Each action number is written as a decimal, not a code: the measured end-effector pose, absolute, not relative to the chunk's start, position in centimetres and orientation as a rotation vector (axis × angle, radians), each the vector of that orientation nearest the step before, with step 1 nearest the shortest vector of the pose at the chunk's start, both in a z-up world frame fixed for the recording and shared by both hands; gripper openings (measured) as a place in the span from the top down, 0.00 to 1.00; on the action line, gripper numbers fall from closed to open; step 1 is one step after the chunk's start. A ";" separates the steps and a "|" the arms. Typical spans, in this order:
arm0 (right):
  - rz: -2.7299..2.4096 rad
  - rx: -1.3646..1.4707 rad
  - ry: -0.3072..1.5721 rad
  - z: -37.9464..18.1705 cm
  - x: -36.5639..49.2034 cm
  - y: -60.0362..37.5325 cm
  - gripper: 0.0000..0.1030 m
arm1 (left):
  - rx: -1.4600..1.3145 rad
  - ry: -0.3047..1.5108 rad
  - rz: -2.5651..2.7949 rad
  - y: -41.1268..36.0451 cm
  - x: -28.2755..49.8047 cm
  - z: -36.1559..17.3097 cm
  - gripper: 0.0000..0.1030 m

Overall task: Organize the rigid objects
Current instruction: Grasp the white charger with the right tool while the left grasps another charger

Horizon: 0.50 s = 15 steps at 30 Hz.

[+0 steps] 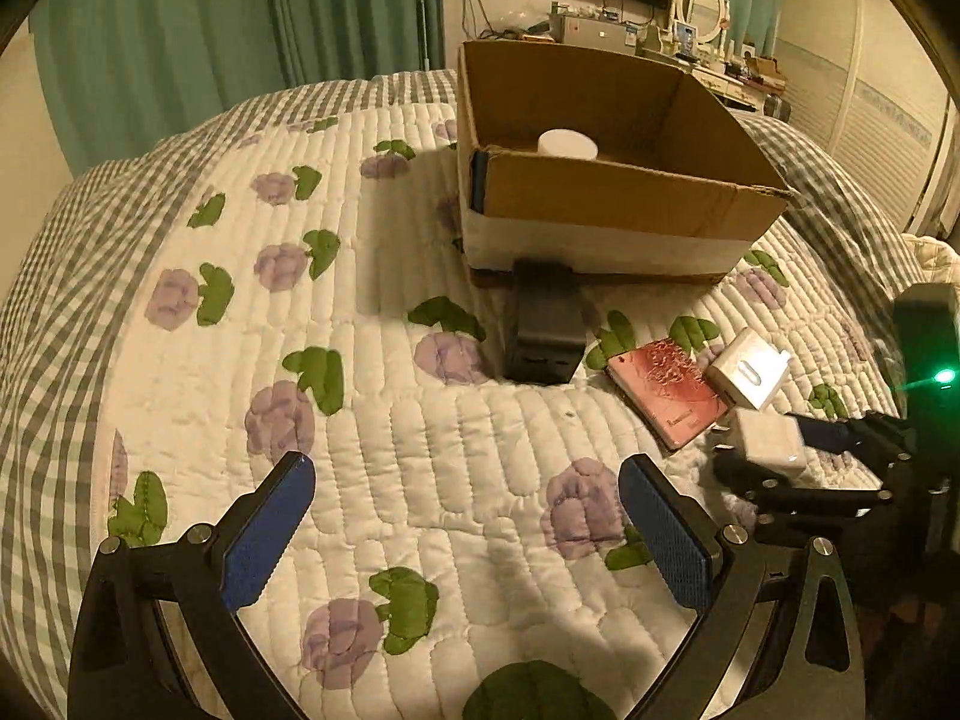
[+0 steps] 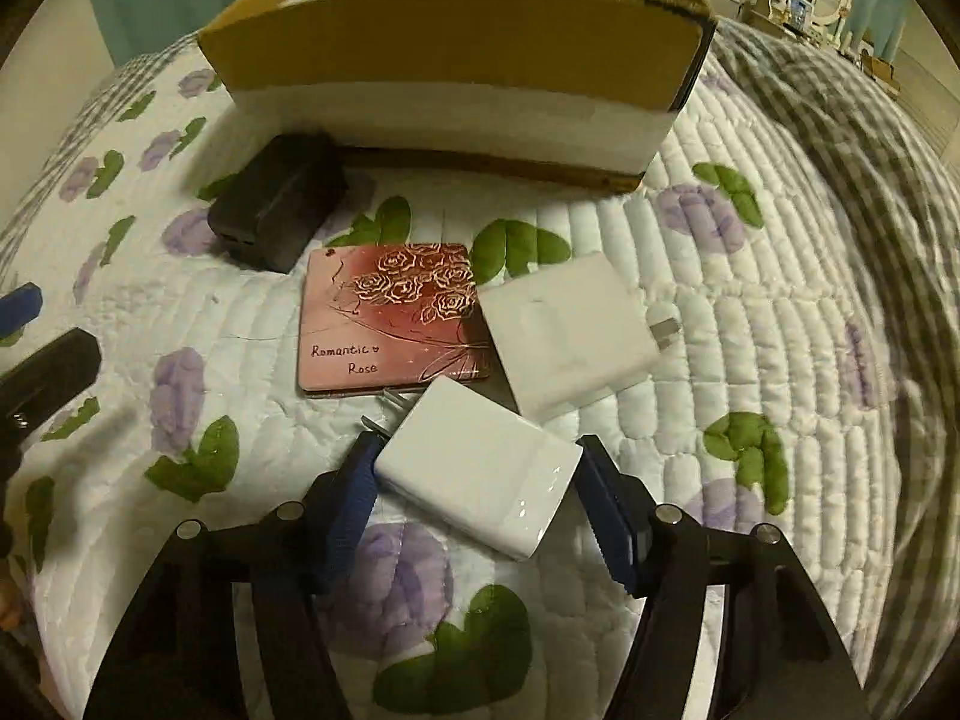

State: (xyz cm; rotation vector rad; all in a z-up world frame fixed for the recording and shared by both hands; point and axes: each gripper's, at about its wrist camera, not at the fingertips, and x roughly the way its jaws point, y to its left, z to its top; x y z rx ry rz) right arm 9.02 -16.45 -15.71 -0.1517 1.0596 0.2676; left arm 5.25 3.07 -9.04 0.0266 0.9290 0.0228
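My right gripper (image 2: 480,480) is shut on a white charger (image 2: 480,474) with its prongs pointing left, just above the quilt; it also shows in the left wrist view (image 1: 771,441). Beyond it lie a pink "Romantic Rose" box (image 2: 390,315), a second white charger (image 2: 567,330) and a black adapter (image 2: 279,201). A cardboard box (image 2: 456,36) stands behind them, with a white round object (image 1: 567,144) inside. My left gripper (image 1: 465,516) is open and empty over the quilt, left of the objects.
Everything rests on a quilted bed cover (image 1: 420,450) with purple flowers and a grey checked border. Green curtains (image 1: 210,30) hang at the back left. A dresser with a mirror (image 1: 702,6) and a television stand behind the bed.
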 end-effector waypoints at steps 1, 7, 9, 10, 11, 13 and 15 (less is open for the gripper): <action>0.266 -0.149 1.048 -15.3 8.8 -16.8 0.37 | 0.037 0.927 0.019 2.8 5.4 -8.9 0.00; 0.195 -0.048 1.000 -11.4 9.2 -21.1 0.37 | 0.023 0.930 -0.020 -0.4 7.0 -7.9 0.00; 0.144 -0.016 0.976 -9.8 9.6 -23.0 0.37 | -0.008 0.936 -0.030 -1.7 7.8 -7.8 0.00; 0.125 -0.008 0.967 -9.1 9.8 -23.8 0.37 | -0.017 0.938 -0.032 -2.4 8.2 -7.8 0.00; 0.105 -0.002 0.954 -8.5 10.0 -24.5 0.37 | -0.022 0.942 -0.032 -3.2 8.7 -7.9 0.00; 0.076 0.005 0.940 -7.9 10.2 -25.3 0.37 | -0.024 0.955 -0.030 -4.7 9.6 -8.2 0.00; 0.058 0.023 0.928 -7.6 10.5 -26.1 0.37 | -0.028 0.969 -0.036 -6.2 10.8 -8.9 0.00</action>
